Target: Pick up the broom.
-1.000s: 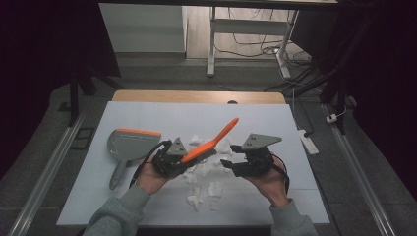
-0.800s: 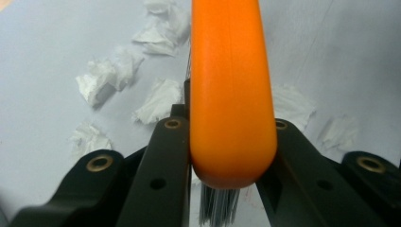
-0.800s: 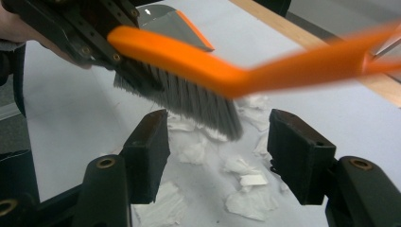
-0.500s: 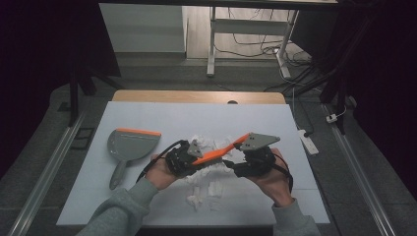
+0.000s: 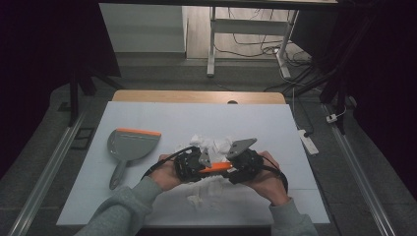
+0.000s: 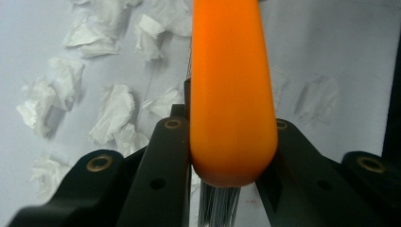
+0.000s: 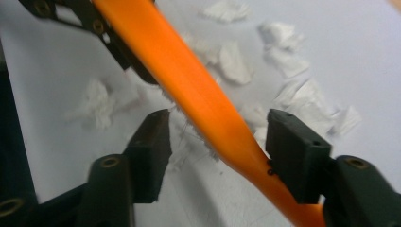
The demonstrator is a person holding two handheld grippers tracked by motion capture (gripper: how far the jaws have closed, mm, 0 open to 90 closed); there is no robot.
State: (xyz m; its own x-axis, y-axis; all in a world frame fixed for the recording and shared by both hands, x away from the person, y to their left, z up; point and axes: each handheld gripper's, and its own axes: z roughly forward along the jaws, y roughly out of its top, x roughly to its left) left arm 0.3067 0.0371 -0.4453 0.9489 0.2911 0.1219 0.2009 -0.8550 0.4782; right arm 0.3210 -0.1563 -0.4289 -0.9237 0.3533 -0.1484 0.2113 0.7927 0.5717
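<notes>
The left gripper (image 6: pixel 222 142) is clamped on the broad head end of an orange brush (image 6: pixel 231 90), bristles hanging just below its jaws. The right gripper (image 7: pixel 217 142) has just been closing around the brush's slim handle; one pad looks to touch it while the other stands clear, so it has no grip yet. The brush lies nearly level between both grippers, low over the white table (image 5: pixel 162 118) and the scraps of crumpled paper (image 5: pixel 211 145), with a grey dustpan (image 5: pixel 130 145) off to the left. It looks light, stiff and smooth, probably slippery; the narrow handle seems the better hold.
</notes>
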